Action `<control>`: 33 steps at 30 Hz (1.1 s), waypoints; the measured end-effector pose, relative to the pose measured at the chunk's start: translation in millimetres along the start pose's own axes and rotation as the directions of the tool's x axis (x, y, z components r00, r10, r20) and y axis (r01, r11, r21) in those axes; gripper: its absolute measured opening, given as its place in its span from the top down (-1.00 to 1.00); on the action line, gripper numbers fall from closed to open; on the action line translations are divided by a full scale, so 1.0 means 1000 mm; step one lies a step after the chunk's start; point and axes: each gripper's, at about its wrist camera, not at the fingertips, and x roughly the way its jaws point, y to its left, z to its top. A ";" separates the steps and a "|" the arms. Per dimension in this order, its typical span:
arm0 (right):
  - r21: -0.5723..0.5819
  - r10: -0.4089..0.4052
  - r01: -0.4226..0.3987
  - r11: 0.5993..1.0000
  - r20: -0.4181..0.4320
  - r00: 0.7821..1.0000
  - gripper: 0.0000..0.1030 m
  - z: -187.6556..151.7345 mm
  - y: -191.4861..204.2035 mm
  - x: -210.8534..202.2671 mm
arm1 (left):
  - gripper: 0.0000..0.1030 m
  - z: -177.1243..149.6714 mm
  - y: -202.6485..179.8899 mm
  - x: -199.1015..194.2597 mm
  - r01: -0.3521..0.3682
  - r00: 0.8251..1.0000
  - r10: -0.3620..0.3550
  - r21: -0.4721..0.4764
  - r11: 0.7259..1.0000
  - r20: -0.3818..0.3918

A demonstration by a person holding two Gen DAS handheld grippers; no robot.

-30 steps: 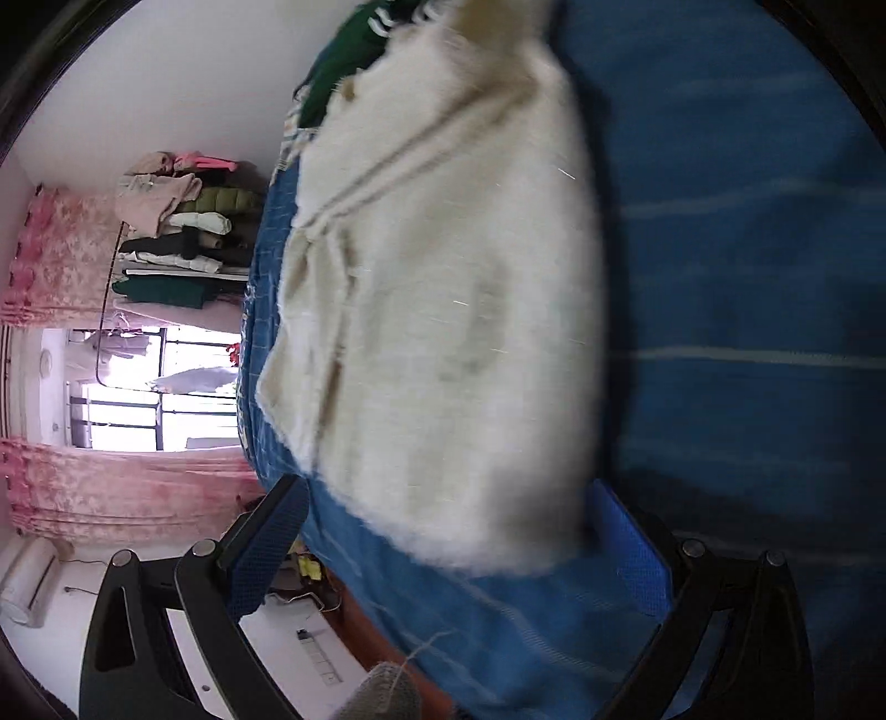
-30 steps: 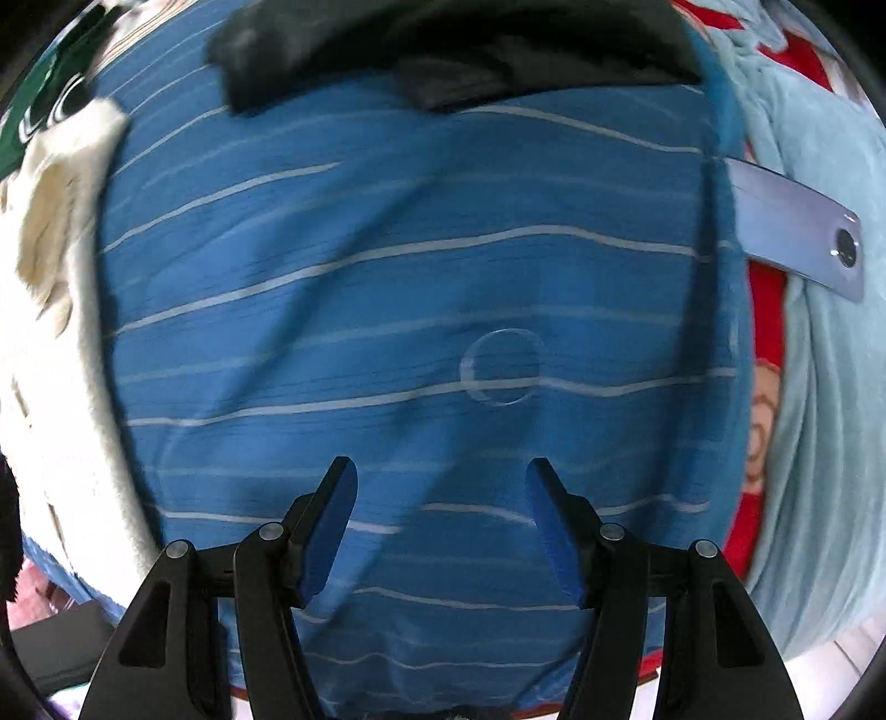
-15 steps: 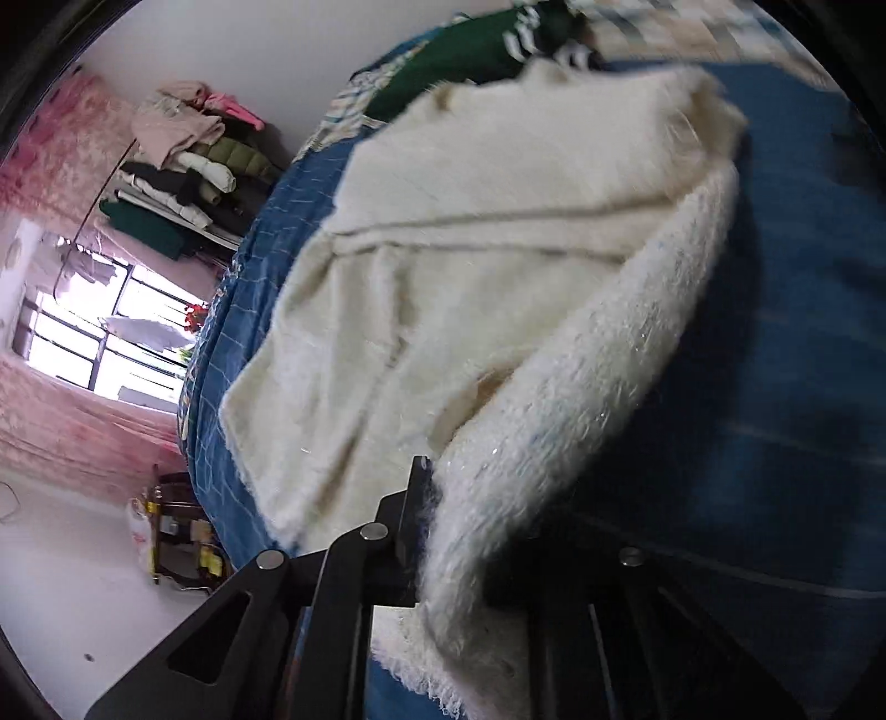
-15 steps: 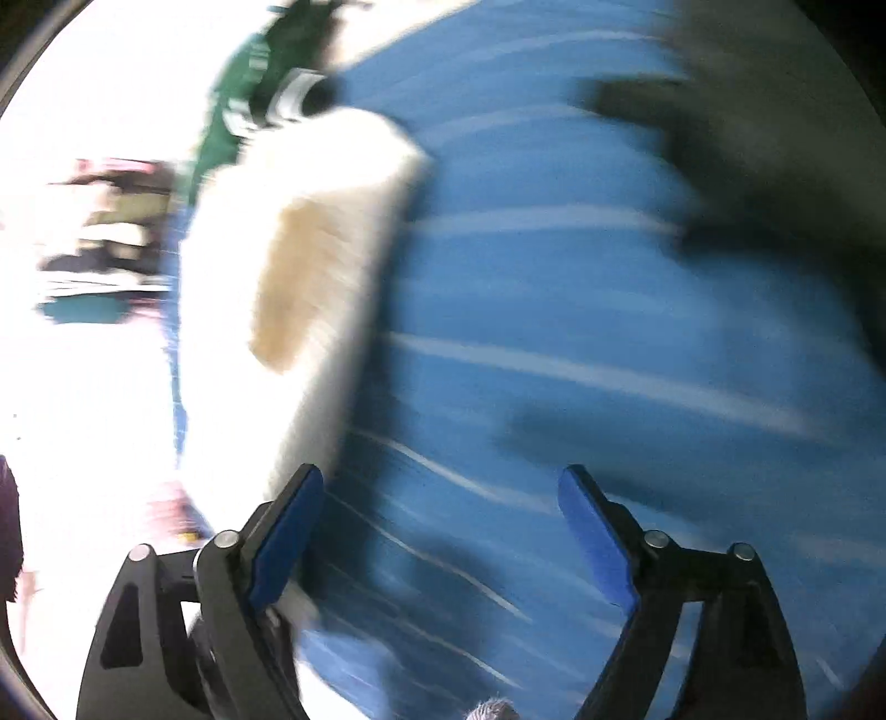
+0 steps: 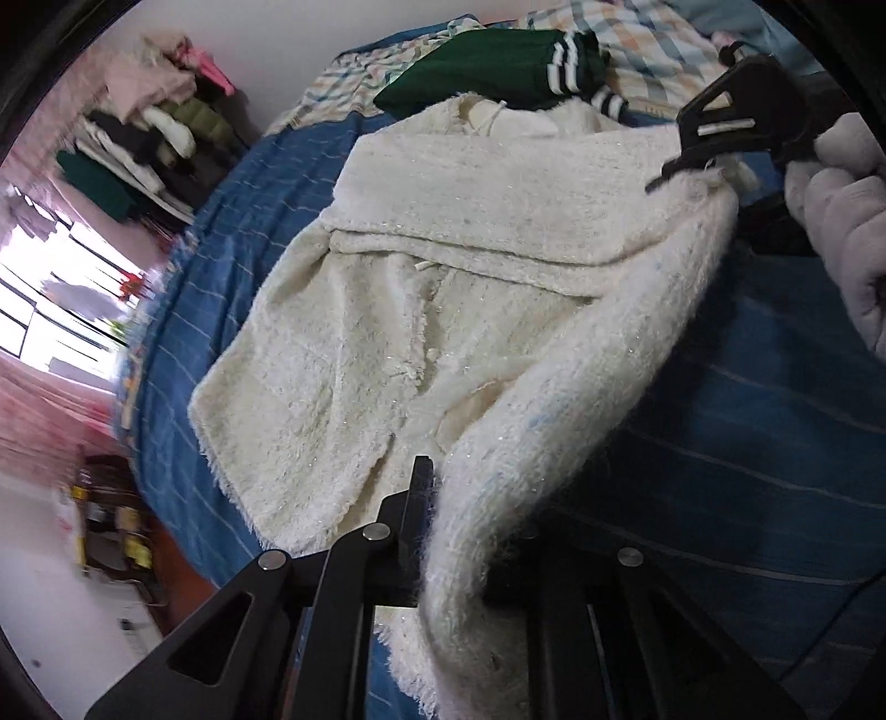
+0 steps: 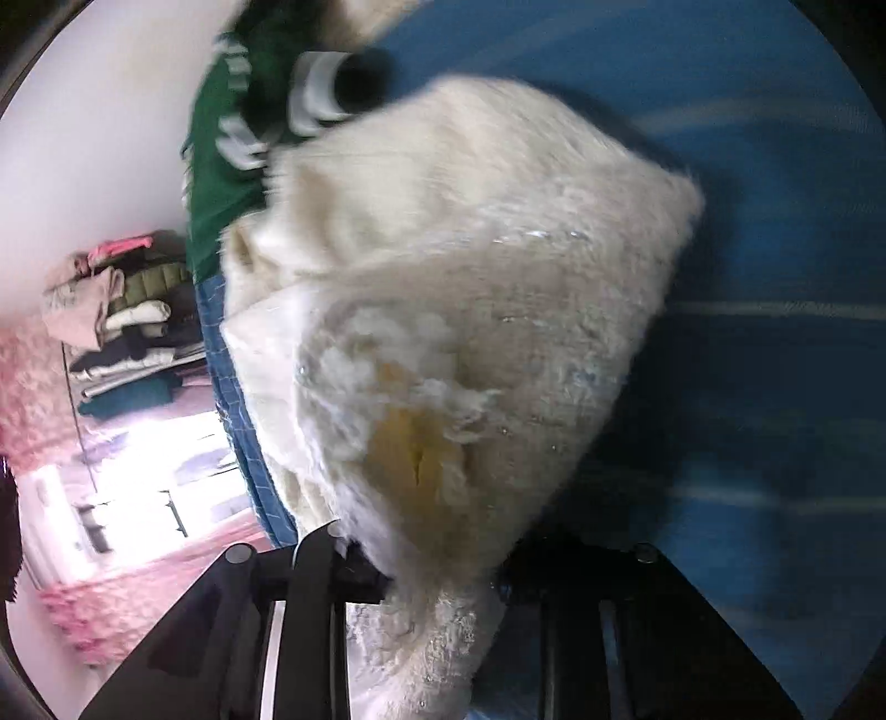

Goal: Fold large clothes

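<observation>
A fluffy cream jacket (image 5: 421, 310) lies spread on a blue striped bed sheet (image 5: 747, 443). My left gripper (image 5: 470, 531) is shut on the jacket's near right edge, which rises off the sheet as a thick fold. My right gripper (image 5: 703, 160) shows in the left wrist view at the far right corner of the same edge, shut on the cloth. In the right wrist view the jacket (image 6: 454, 332) fills the middle and my right gripper (image 6: 437, 559) is shut on it; the fingertips are buried in fleece.
A folded dark green garment with white stripes (image 5: 498, 72) lies beyond the jacket, on a plaid cover (image 5: 642, 50). A rack of stacked clothes (image 5: 149, 133) and a bright window (image 5: 50, 299) are at the left. The bed edge (image 5: 160, 459) drops to the floor.
Both grippers were open a second ago. The left closed on the jacket's edge first; the right swung left from bare sheet and closed on the far corner. The edge now lifts off the sheet.
</observation>
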 end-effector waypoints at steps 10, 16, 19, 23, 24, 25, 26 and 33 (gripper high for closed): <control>-0.205 -0.221 0.225 0.952 0.046 0.974 0.52 -0.034 0.216 0.011 | 0.79 0.047 0.167 0.000 0.193 0.981 -0.195 -0.190 0.963 0.011; -0.303 -0.398 0.390 0.870 0.038 0.917 0.52 -0.027 0.317 0.123 | 0.77 0.068 0.251 0.088 0.174 0.980 -0.194 -0.304 0.937 -0.036; -0.321 -0.516 0.500 0.805 0.039 0.856 0.51 -0.018 0.338 0.186 | 0.69 0.071 0.278 0.152 0.195 0.965 -0.241 -0.336 0.921 -0.102; -0.344 -0.620 0.595 0.727 0.043 0.783 0.27 -0.007 0.349 0.256 | 0.44 0.066 0.311 0.204 0.253 0.929 -0.343 -0.443 0.860 -0.135; -0.344 -0.621 0.595 0.726 0.045 0.783 0.13 -0.007 0.348 0.257 | 0.39 0.062 0.321 0.211 0.270 0.921 -0.368 -0.479 0.835 -0.123; -0.350 -0.605 0.579 0.736 0.044 0.795 -0.02 -0.008 0.352 0.257 | 0.28 0.059 0.327 0.214 0.277 0.917 -0.382 -0.503 0.819 -0.117; -0.363 -0.560 0.533 0.765 0.035 0.828 -0.08 -0.008 0.354 0.253 | 0.15 0.056 0.331 0.214 0.276 0.915 -0.387 -0.522 0.807 -0.114; -0.398 -0.103 0.111 0.911 0.041 0.994 -0.36 -0.001 0.348 0.126 | -0.46 0.032 0.338 0.212 0.135 0.952 -0.260 -0.546 0.827 -0.160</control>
